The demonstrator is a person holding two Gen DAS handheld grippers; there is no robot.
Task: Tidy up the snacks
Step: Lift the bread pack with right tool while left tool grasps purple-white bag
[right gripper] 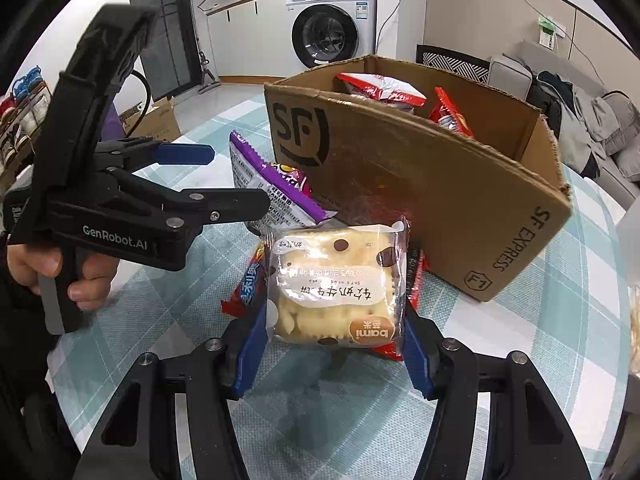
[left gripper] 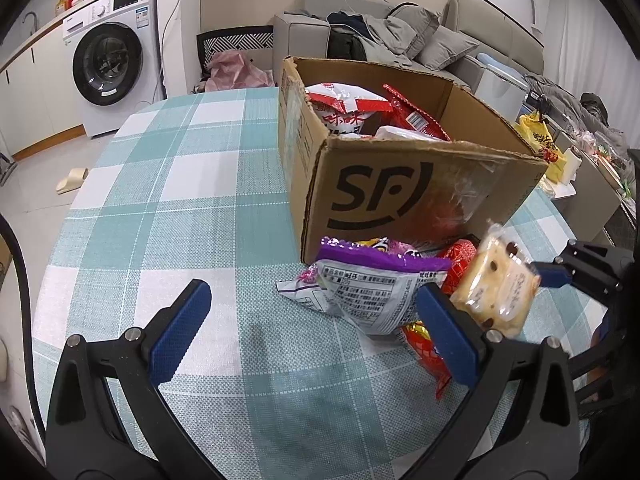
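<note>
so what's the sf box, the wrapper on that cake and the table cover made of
SF box: brown corrugated cardboard, matte, with ragged torn top edges. Cake wrapper: thin clear plastic film, glossy, with crimped ends and the cake showing through; it sits between the right gripper pads. Table cover: looks like woven cloth, teal-and-white check with visible weave, though it could be textured vinyl.

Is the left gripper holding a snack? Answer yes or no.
No: the left gripper stands wide open above the tablecloth, nothing between its fingers.
</note>
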